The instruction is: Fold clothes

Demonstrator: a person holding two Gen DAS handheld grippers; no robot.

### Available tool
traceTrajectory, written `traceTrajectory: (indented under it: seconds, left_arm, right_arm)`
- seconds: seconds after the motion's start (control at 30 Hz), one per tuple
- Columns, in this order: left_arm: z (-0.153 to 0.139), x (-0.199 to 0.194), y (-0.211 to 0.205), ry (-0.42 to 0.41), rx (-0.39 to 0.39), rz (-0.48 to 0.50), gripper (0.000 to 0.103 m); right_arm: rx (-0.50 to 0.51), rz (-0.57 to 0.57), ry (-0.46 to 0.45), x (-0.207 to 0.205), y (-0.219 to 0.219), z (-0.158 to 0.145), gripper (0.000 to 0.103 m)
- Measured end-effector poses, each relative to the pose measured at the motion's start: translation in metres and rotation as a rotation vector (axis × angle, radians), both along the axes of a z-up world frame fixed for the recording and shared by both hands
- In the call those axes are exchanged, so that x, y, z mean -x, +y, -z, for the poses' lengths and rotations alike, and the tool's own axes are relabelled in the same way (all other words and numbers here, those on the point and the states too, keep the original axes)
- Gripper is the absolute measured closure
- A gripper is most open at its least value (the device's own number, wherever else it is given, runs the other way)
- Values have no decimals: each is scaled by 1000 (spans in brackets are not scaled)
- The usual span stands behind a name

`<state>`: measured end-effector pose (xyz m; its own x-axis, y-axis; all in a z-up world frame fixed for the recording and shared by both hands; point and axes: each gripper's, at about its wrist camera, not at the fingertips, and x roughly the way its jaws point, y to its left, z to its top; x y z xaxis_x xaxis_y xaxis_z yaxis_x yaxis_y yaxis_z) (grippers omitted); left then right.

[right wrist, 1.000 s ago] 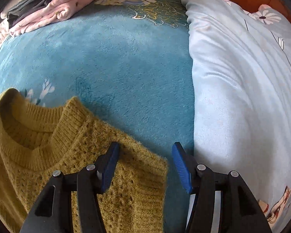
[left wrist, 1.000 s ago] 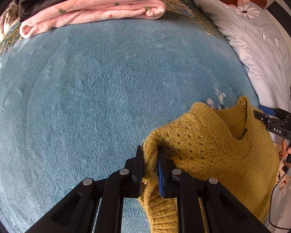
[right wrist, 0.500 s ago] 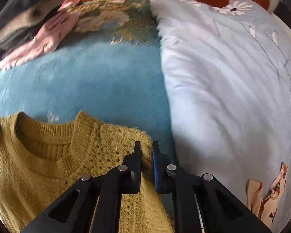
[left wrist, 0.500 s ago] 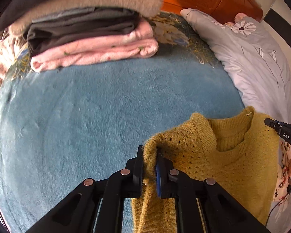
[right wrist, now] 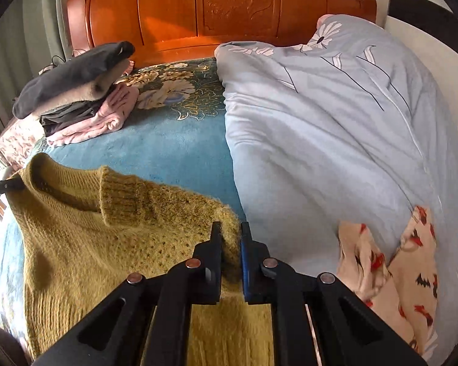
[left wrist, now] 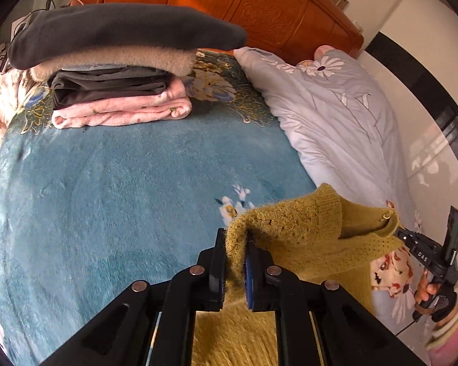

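One mustard sweater (left wrist: pixel 305 231) is held up off the blue bed blanket (left wrist: pixel 122 189) by both shoulders, neck hole up, top edge stretched sideways between two grippers, body hanging down. The left gripper (left wrist: pixel 235 262) is clamped on one shoulder, the right gripper (right wrist: pixel 230 253) pinched shut on the other. One stack of folded clothes (left wrist: pixel 116 91) is parked near the headboard (right wrist: pixel 223 9), one grey duvet (right wrist: pixel 336 137) alongside.

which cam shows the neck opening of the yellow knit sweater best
The right wrist view: the mustard-yellow knit sweater shows its ribbed collar and most of the front. In the left wrist view the sweater is bunched, its collar seen edge-on.
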<state>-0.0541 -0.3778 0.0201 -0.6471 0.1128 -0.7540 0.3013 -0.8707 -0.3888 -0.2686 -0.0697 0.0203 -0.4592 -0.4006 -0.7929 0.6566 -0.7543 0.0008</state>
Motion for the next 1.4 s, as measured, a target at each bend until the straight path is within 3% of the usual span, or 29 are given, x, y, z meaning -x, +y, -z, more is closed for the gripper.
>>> traceTrajectory:
  seconds: [0.13,0.3,0.53,0.7,0.8,0.9,1.03,1.07,1.17,1.27,1.4]
  left_arm:
    - [-11,-47,60,20,83,89,93]
    - [1,-106,114,1,27,138,93]
    - [58,-150,176,-175,-38,204,93]
    - [85,-164,209,-266,14,249,93]
    - [92,-166,208,-296,-4,236,90]
    - [92,-170,198,-303,-115,210,89]
    - [90,-181,181,-290,-283,120,71]
    - [94,-186,175,-302,-350,76,63]
    - [116,-203,161,-345,-562,-49,59]
    - [130,-213,161,-377,-642,-96,59]
    - [127,-210,166,-387,-594,-111,58]
  right_arm:
    - [31,36,-9,-36,44,-1,93]
    - [71,138,-61,-70,93,7,93]
    - [61,223,-122,-111,144,34,93]
    - [90,296,-227,-133,177,71,93]
    - [89,321,-272,-142,189,86,91]
    - [105,349,-307,-146,200,94,87]
    - [150,373,-353,-149,212,93,80]
    - [170,382,-367,-149,216,92,79]
    - [251,419,-417,-151,230,91,76]
    - [351,463,-491,-153,245,96,74]
    - [431,452,-557,-158,244,103,70]
